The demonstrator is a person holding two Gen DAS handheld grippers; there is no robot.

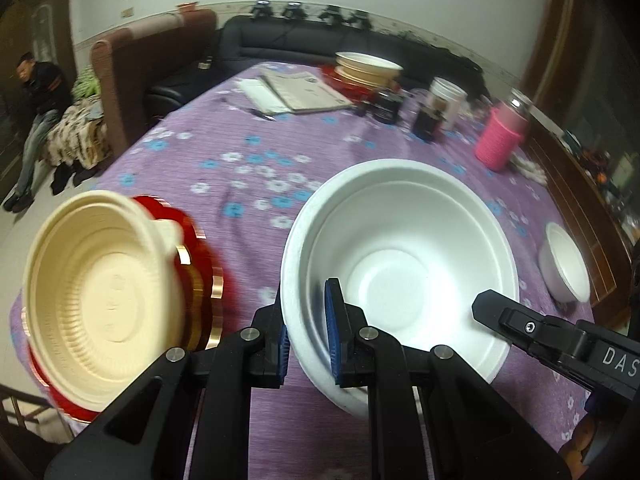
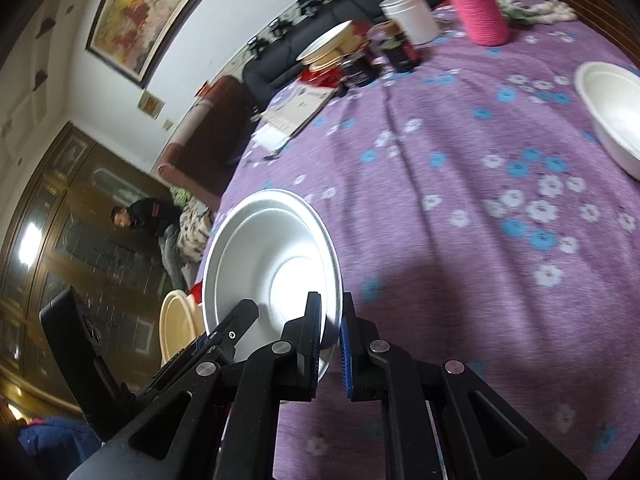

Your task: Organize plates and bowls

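You've got the big white bowl (image 1: 400, 264) pinched by its rim on both sides, left gripper (image 1: 306, 336) and right gripper (image 2: 330, 344) clamped tight, over the purple floral cloth (image 1: 248, 168). Cream bowl (image 1: 100, 280) on the red plate (image 1: 200, 248) sits just left; small white bowl (image 1: 564, 264) right.

From the left claw (image 1: 306, 336) we look down close over the purple worktop (image 1: 240, 152) toward the far sofa (image 1: 280, 40). From the right claw (image 2: 330, 332) our view is rolled (horizon tilted). Both share the white bowl (image 1: 400, 248) (image 2: 272, 264) and far clutter.
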